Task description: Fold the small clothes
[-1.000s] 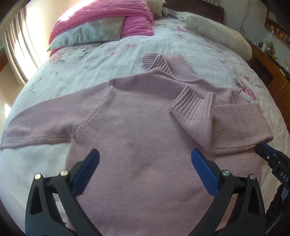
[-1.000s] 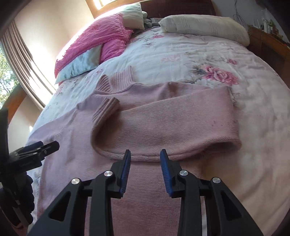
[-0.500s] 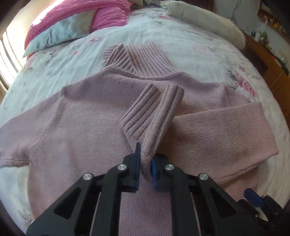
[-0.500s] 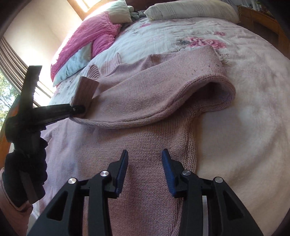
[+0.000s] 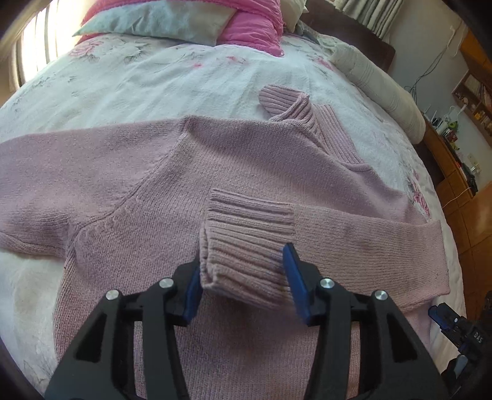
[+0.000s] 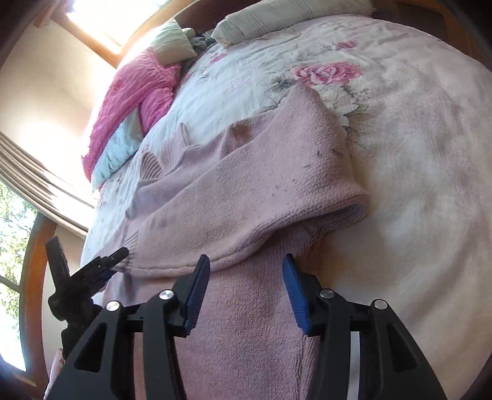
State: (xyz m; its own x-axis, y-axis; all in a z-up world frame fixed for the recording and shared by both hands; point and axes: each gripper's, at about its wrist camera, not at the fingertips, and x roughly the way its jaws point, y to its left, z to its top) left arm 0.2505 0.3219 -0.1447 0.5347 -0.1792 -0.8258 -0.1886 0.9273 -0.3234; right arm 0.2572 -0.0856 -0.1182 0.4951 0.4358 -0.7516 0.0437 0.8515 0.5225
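Note:
A mauve knitted sweater lies flat on a floral bedspread, its ribbed collar pointing away. One sleeve is folded across the chest, and its ribbed cuff lies between the fingers of my left gripper, which is open around it. The other sleeve stretches out to the left. My right gripper is open, low over the sweater's body just below the folded sleeve, holding nothing. The left gripper shows at the left of the right wrist view.
Pink and pale blue pillows and a white bolster lie at the head of the bed. Wooden furniture stands along the right side. A curtained window is on the left. Bare bedspread spreads right of the sweater.
My left gripper, shut on the cuff half a second ago, has opened and the cuff now rests on the chest. The right gripper moved closer under the folded sleeve.

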